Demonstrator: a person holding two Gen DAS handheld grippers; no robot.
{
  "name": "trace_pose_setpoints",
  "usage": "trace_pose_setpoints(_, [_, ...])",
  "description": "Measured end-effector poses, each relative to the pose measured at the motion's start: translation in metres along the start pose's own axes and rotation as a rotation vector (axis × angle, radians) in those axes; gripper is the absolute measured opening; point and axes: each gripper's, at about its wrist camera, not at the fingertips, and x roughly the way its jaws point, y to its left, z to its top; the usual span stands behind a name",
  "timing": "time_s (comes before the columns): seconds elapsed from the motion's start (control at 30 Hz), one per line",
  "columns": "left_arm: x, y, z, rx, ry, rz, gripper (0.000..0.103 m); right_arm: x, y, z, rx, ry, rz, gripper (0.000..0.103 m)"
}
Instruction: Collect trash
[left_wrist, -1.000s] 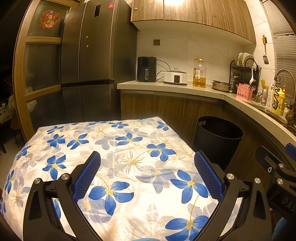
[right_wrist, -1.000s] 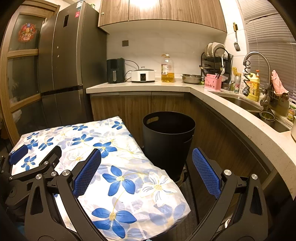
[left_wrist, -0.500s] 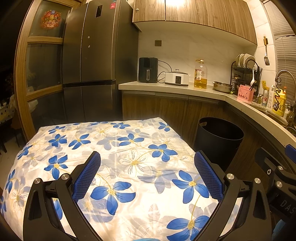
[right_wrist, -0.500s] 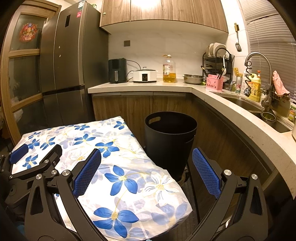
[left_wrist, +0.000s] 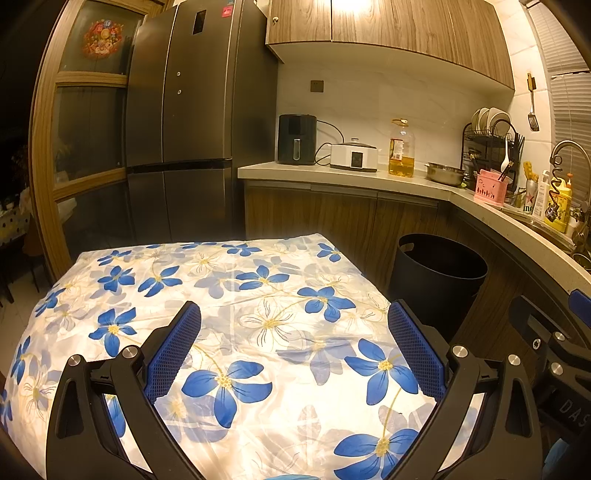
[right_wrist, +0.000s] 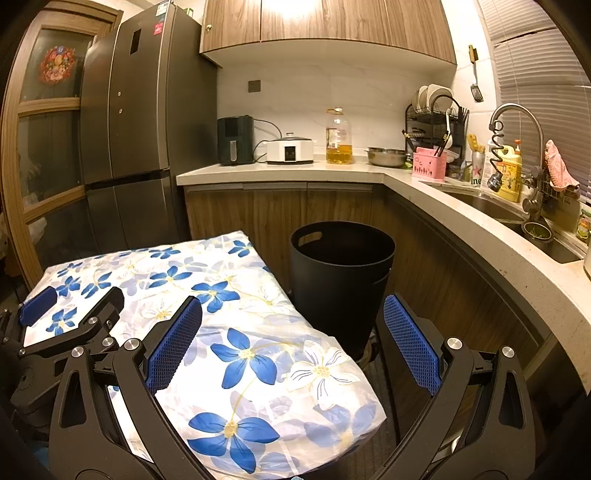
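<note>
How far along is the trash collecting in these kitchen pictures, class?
No trash shows on the floral cloth, though whether any was collected cannot be told. In hand: nothing; the left gripper and right gripper are open and empty. The black bin stands beside the table.

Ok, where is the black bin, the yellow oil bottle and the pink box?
black bin (right_wrist: 334, 291): right wrist view, on its front wall.
yellow oil bottle (right_wrist: 339, 138): right wrist view, on its label.
pink box (right_wrist: 428, 164): right wrist view, on its front side.
</note>
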Motion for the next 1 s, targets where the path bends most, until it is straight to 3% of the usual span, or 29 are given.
trace_pose_setpoints(0.43, [-0.0009,0.0009,0.0005,0.0,-0.004,0.002,0.097,0.0001,-0.0016,0.001,0.002,0.0,0.0,0.098])
trace_pose_setpoints(0.7, [-0.0007,-0.0008,0.001,0.017,-0.007,0.021,0.074,-0.0003,-0.0026,0.0016,0.004,0.0,-0.003,0.098])
trace_pose_setpoints(0.9, [-0.0017,-0.0046,0.0015,0.03,-0.01,0.018,0.074,-0.0008,-0.0045,0.0038,0.009,-0.004,-0.006,0.098])
trace_pose_setpoints(1.0, [-0.0021,-0.0054,0.0009,0.033,-0.01,0.027,0.08,-0.0006,-0.0049,0.0046,0.01,-0.007,-0.01,0.098])
